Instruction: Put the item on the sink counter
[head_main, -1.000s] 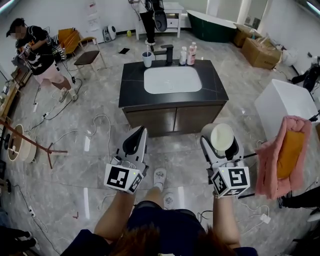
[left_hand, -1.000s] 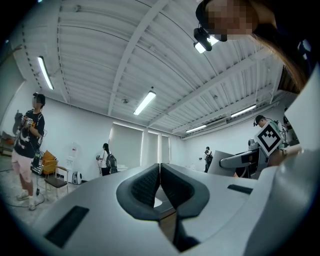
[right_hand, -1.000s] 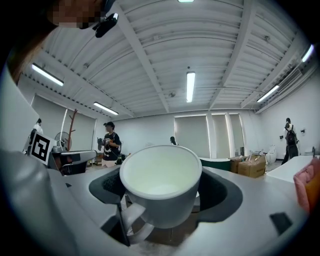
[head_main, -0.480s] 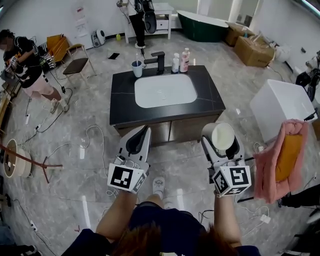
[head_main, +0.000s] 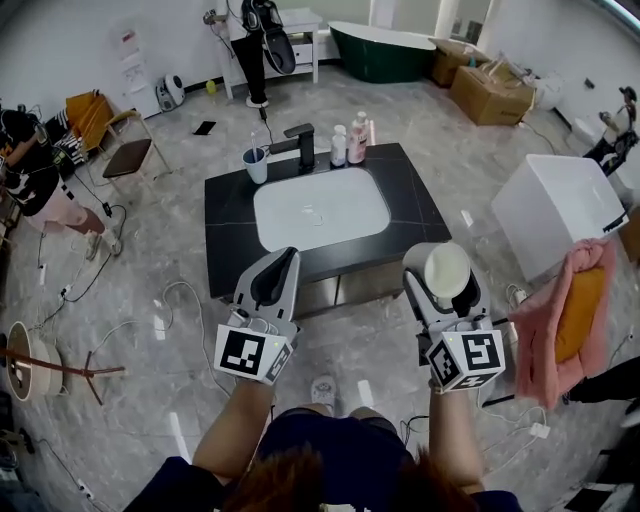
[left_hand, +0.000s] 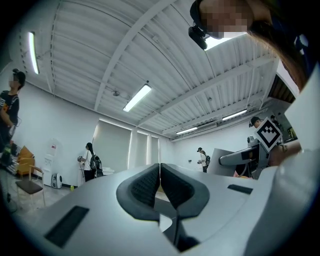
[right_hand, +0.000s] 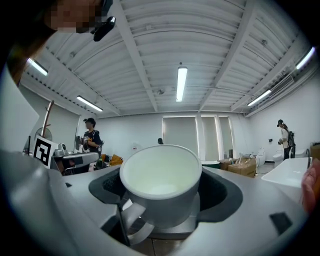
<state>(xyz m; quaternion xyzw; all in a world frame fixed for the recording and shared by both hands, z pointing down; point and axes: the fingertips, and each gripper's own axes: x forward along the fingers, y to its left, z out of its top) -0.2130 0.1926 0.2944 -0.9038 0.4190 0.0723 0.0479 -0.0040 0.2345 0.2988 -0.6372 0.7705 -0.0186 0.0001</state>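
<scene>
Right fingers (right_hand: 225, 195) are pinching a white mug (right_hand: 160, 182). Its mouth faces the camera and its handle is at 7 o'clock. Left fingers (left_hand: 142, 187) are pressed together, nothing between them. In head view I see the right gripper (head_main: 441, 275) and left gripper (head_main: 274, 278) side by side in the air. The mug is in the gripper, not on the sink counter (head_main: 225, 215), which is at 12 o'clock from both. The white basin (head_main: 320, 208) is in the counter's middle. Black faucet (head_main: 300, 142) at the basin's 12, cup (head_main: 256, 165) at 11, two bottles (head_main: 357, 138) at 1. Pink towel (head_main: 560, 320) at 3 o'clock of the right gripper.
</scene>
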